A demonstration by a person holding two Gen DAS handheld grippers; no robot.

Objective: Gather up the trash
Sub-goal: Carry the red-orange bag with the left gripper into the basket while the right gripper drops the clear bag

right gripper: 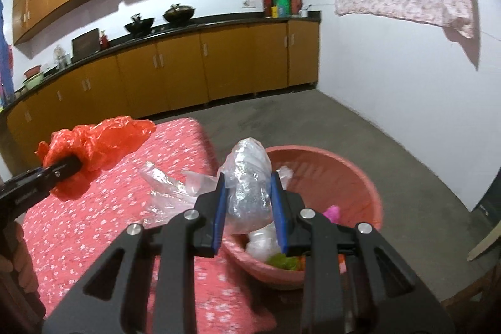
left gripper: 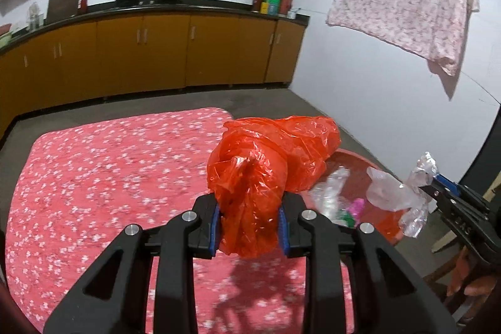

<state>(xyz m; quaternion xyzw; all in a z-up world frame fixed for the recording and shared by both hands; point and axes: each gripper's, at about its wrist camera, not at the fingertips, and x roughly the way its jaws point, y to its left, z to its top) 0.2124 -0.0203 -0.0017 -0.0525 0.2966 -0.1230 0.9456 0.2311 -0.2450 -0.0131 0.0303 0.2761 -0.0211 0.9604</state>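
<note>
Farthest left, the left gripper [left gripper: 250, 227] is clamped on a crumpled red-orange plastic bag [left gripper: 266, 165], the blue pads pressing its bunched lower part from both sides. The rest of the bag billows up and forward of the fingertips, hanging above the pink table with a white flower print [left gripper: 109, 177]. From the right wrist view the same bag [right gripper: 94, 146] sits well to the left of the right gripper, raised over the table [right gripper: 94, 224].

Between the two grippers, loose sheets of clear crinkled plastic film [right gripper: 169, 190] lie on the table, just left of the right gripper's fingertips.

The right gripper [right gripper: 249, 208] is closed on a wad of clear plastic wrap [right gripper: 249, 177], which bulges up beyond the blue pads. In the left wrist view this gripper [left gripper: 433, 193] shows at the right edge, the clear wad [left gripper: 397, 193] trailing from its tip.

Directly ahead of and below the right gripper stands a round pink plastic basin [right gripper: 360, 177]. It already holds clear plastic scraps, something magenta [right gripper: 332, 213] and something green [right gripper: 283, 262]. The clear wad hangs above the basin's near-left rim.
</note>
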